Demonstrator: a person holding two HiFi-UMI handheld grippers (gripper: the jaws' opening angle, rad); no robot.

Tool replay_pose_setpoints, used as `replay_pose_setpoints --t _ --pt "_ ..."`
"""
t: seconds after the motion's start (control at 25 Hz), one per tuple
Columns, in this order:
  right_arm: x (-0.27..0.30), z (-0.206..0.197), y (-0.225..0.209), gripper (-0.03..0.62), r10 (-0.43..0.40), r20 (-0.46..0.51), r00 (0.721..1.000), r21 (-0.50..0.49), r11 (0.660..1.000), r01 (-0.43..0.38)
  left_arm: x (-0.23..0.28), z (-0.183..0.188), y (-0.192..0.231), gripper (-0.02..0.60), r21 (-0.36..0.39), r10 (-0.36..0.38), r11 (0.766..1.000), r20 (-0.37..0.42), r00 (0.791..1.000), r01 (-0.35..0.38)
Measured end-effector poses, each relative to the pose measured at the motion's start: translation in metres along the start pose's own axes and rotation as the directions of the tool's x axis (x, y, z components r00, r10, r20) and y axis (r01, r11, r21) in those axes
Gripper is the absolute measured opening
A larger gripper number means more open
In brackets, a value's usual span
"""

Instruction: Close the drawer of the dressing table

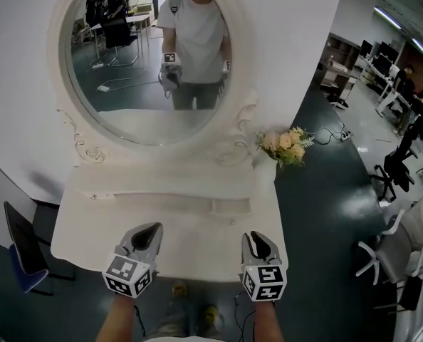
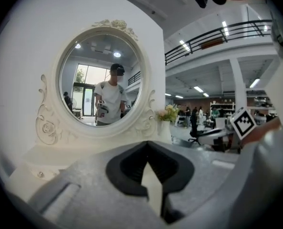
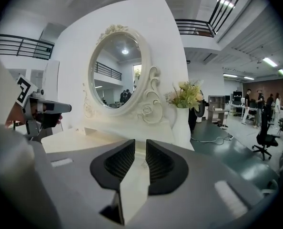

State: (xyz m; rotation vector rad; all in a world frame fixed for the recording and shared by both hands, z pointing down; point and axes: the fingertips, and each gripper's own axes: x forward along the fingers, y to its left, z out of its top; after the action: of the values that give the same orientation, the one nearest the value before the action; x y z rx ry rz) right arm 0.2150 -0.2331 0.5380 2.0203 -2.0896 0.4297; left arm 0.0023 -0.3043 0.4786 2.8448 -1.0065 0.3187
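A white dressing table [image 1: 97, 241] with an oval mirror [image 1: 126, 84] fills the head view. Under the mirror runs a low drawer strip [image 1: 154, 204]. Its right section [image 1: 231, 206] looks set slightly forward of the rest. My left gripper [image 1: 152, 230] hovers over the tabletop's front left, its tips meeting and holding nothing [image 2: 147, 146]. My right gripper [image 1: 256, 236] hovers over the front right, with a narrow gap between its pads and nothing in it [image 3: 140, 144]. Neither gripper touches the drawer strip.
A vase of pale flowers [image 1: 286, 144] stands at the table's right end, close to the mirror frame. A dark chair [image 1: 23, 251] sits left of the table. Office chairs [image 1: 393, 173] and cables lie on the floor to the right. The mirror reflects the person holding the grippers.
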Motion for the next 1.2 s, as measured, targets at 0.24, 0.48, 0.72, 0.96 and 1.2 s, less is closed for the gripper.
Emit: replay_pose_setpoints --t 0.24,0.48,0.72,0.96,1.2 --pt "0.036 -0.023 0.0 0.058 0.018 -0.059 0.998 -0.01 1.0 -0.019 0.022 -0.027 0.01 0.0 -0.022 -0.023 1.0 -0.052 0.998 0.022" --pt "0.071 -0.054 -0.005 0.058 0.02 -0.122 0.992 0.02 1.0 -0.018 0.04 -0.057 0.023 0.0 -0.046 -0.028 0.999 -0.101 0.994 0.023" --pt "0.103 -0.083 -0.011 0.058 0.013 -0.183 0.983 0.034 0.999 -0.007 0.053 -0.087 0.033 0.0 -0.068 -0.042 0.997 -0.152 0.987 0.032" --pt "0.127 -0.095 -0.023 0.06 -0.005 -0.209 0.978 0.039 0.999 0.013 0.064 -0.11 0.039 0.0 -0.085 -0.056 0.996 -0.199 0.979 0.039" --pt "0.139 -0.102 -0.021 0.077 -0.015 -0.227 0.974 0.043 0.999 0.025 0.074 -0.114 0.043 0.0 -0.087 -0.067 0.995 -0.208 0.976 0.05"
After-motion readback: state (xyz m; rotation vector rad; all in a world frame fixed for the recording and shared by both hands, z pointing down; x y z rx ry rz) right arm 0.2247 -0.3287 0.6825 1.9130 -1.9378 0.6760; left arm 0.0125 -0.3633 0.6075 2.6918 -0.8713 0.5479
